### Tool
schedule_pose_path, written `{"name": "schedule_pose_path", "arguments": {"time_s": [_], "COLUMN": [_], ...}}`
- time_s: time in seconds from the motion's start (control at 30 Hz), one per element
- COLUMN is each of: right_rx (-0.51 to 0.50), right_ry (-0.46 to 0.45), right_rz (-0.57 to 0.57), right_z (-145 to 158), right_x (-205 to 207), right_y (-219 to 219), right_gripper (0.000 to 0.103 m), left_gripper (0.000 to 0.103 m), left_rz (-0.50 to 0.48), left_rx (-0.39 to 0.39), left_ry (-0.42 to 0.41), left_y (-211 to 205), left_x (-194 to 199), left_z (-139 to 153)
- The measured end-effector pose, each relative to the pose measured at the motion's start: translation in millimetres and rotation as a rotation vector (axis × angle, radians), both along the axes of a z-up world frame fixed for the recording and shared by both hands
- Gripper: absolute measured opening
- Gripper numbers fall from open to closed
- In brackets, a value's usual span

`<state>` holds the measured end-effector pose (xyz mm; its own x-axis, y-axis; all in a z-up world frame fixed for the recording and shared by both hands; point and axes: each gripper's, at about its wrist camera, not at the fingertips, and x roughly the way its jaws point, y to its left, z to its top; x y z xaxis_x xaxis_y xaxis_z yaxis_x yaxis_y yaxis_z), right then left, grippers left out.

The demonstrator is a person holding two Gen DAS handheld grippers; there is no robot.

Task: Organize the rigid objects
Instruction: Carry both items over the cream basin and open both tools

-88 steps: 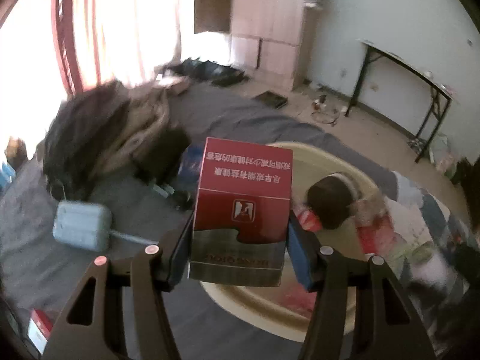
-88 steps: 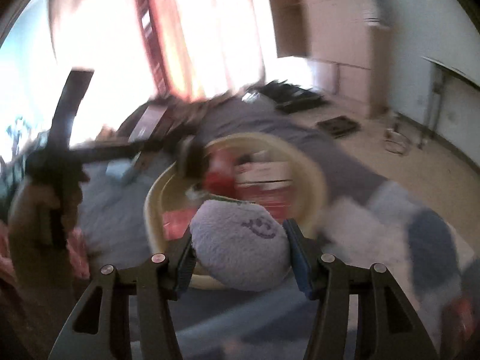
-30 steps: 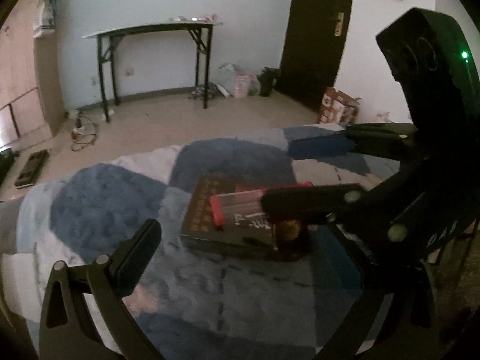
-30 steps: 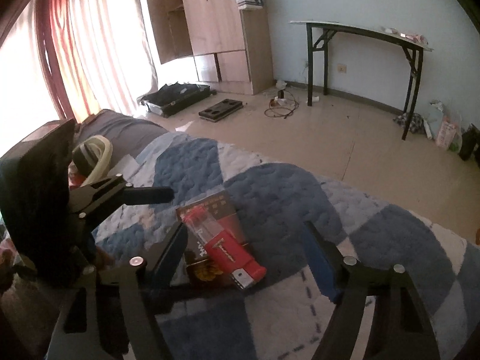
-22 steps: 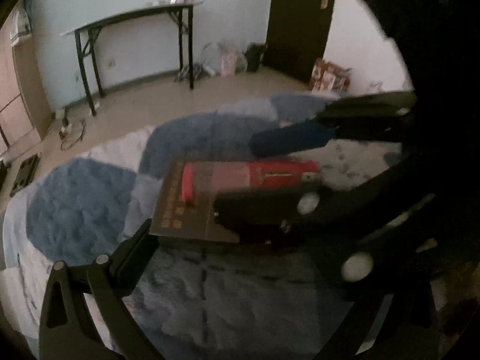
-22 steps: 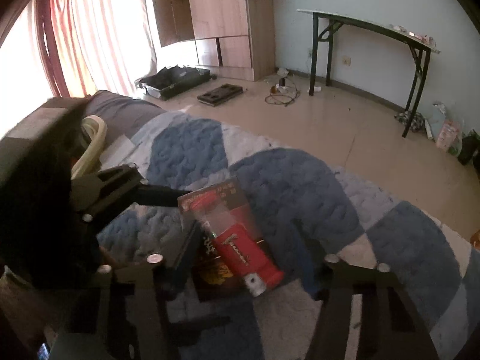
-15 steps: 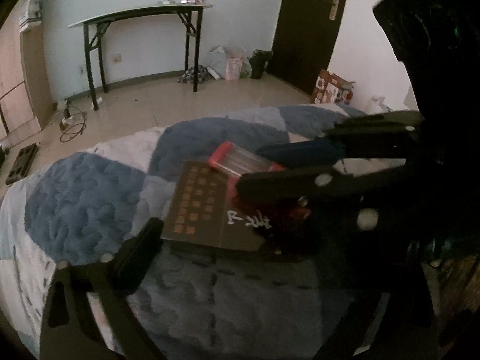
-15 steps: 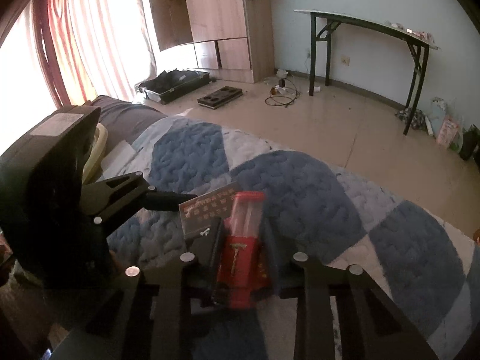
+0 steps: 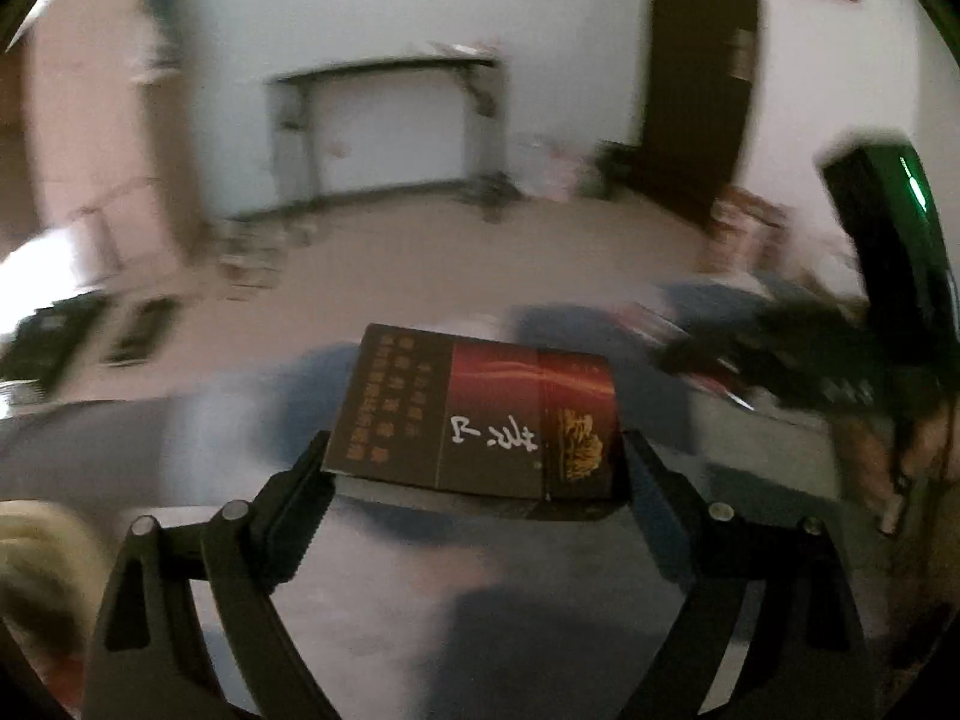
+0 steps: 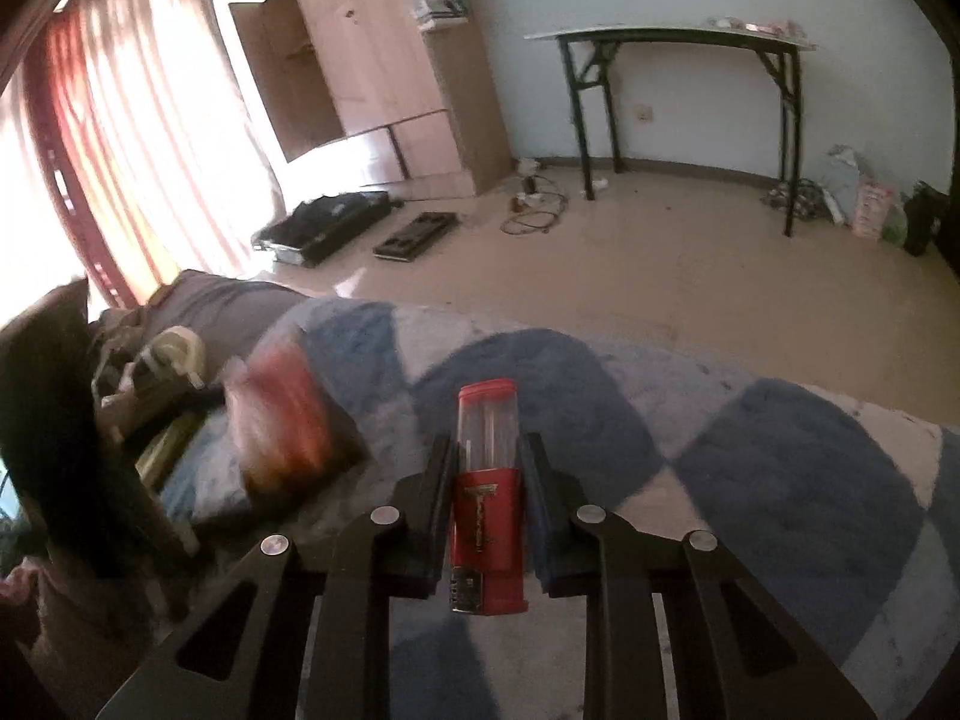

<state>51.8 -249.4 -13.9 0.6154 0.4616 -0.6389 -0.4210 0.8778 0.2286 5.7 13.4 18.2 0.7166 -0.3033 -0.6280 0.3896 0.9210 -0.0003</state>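
My left gripper (image 9: 474, 456) is shut on a flat dark brown and red box (image 9: 474, 420) with white writing, held level above the blue-patterned blanket (image 9: 384, 594). My right gripper (image 10: 487, 468) is shut on a slim red box with a clear top (image 10: 487, 492), held upright above the blanket (image 10: 750, 480). In the right wrist view the brown box (image 10: 282, 420) shows blurred at the left in the other gripper.
A cream basin's rim (image 10: 174, 348) and dark clothes lie at the bed's left end. A black-legged table (image 10: 684, 60) stands by the far wall, a wooden wardrobe (image 10: 372, 60) beside it. Cases and cables lie on the floor (image 10: 660, 264).
The red box was lifted off the brown box by my right gripper. My left gripper closed on the brown box and raised it from the blanket.
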Motion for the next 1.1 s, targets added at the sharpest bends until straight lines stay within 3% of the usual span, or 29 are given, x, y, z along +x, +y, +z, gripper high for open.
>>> {"name": "schedule_pose_path", "arguments": {"time_s": [0.1, 0.2, 0.37, 0.5, 0.63, 1.0, 1.07, 1.1], "right_rx": [0.023, 0.048, 0.006, -0.048, -0.080, -0.130, -0.128, -0.125], "right_ry": [-0.004, -0.023, -0.026, 0.028, 0.082, 0.134, 0.123, 0.115], "right_rz": [0.064, 0.204, 0.425, 0.563, 0.585, 0.578, 0.577, 0.576], "right_z": [8.7, 28.1, 37.5, 21.8, 7.9, -14.3, -14.6, -13.3], "right_x": [-9.6, -30.4, -54.5, -46.5, -24.1, -0.6, -0.3, -1.1], "right_y": [24.6, 78.9, 186.9, 280.5, 334.1, 376.7, 377.5, 376.3], "right_gripper": [0.022, 0.022, 0.022, 0.022, 0.022, 0.023, 0.029, 0.045], "left_gripper": [0.091, 0.091, 0.091, 0.091, 0.091, 0.092, 0.094, 0.098], "left_rz": [0.191, 0.367, 0.719, 0.762, 0.761, 0.768, 0.781, 0.784], "left_rx": [0.054, 0.011, -0.082, -0.129, -0.149, -0.217, -0.233, -0.244], "left_ry": [-0.065, -0.071, 0.046, 0.177, 0.199, 0.218, 0.221, 0.214], "left_y": [62.6, 139.4, 247.6, 269.2, 268.7, 274.2, 273.8, 273.6], "left_x": [-18.4, -44.2, -65.2, -55.9, -53.9, -40.6, -39.5, -40.9], "left_z": [35.0, 54.2, 37.0, 3.4, -3.5, -2.3, 0.4, 3.8]}}
